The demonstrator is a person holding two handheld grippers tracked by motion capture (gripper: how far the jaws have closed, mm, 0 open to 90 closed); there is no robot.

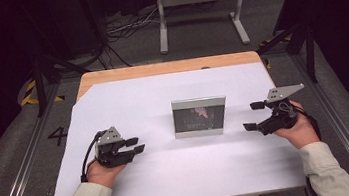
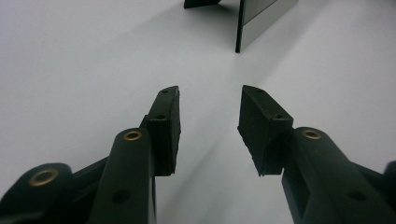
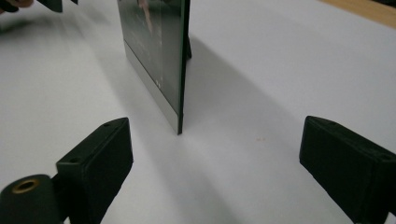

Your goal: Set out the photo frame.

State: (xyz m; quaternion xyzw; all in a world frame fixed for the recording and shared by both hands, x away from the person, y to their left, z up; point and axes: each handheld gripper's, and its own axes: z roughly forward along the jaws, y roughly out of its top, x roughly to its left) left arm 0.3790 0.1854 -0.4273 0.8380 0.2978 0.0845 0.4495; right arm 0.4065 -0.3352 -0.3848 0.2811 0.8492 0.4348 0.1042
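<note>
At the middle of the white-covered tabletop (image 1: 137,183), seen from the high view, a framed display (image 1: 200,117) stands upright, with the left tongs (image 1: 136,145) resting released toward the left edge and the right tongs (image 1: 255,115) spread wide beside its right side. In the left gripper view the tongs (image 2: 209,122) hold nothing, the display's edge (image 2: 261,18) well ahead. In the right gripper view the frame's edge (image 3: 181,70) sits between empty tongs (image 3: 215,154). This looks like the approach; next, closing squarely on that thin edge without tipping it.
</note>
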